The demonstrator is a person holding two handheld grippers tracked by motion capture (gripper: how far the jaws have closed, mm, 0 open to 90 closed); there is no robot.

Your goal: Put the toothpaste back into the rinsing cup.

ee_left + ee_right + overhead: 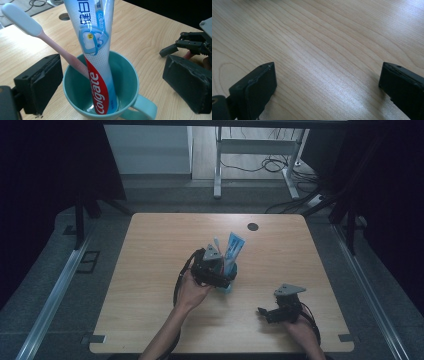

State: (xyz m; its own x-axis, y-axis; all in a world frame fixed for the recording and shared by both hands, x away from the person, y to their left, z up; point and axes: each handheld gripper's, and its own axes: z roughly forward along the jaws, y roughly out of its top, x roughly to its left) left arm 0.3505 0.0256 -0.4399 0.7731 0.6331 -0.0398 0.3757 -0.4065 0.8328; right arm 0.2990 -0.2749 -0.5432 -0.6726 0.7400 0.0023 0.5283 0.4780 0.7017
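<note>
A teal mug (130,75) stands on the wooden table (150,260), near its middle. A Colgate toothpaste tube (97,50) and a pink toothbrush (37,30) with a white head lean inside it. My left gripper (113,80) is open, with one black jaw on each side of the mug and neither touching it. From above, the left gripper (215,265) covers most of the mug (230,284), and the tube (234,247) sticks up behind it. My right gripper (265,314) rests low at the front right, open, with bare wood between its jaws (327,85).
A round cable hole (253,226) sits near the table's far edge. Beyond the table stands a white desk frame (218,165) with cables on the floor. The right gripper (175,47) appears to the mug's right in the left gripper view.
</note>
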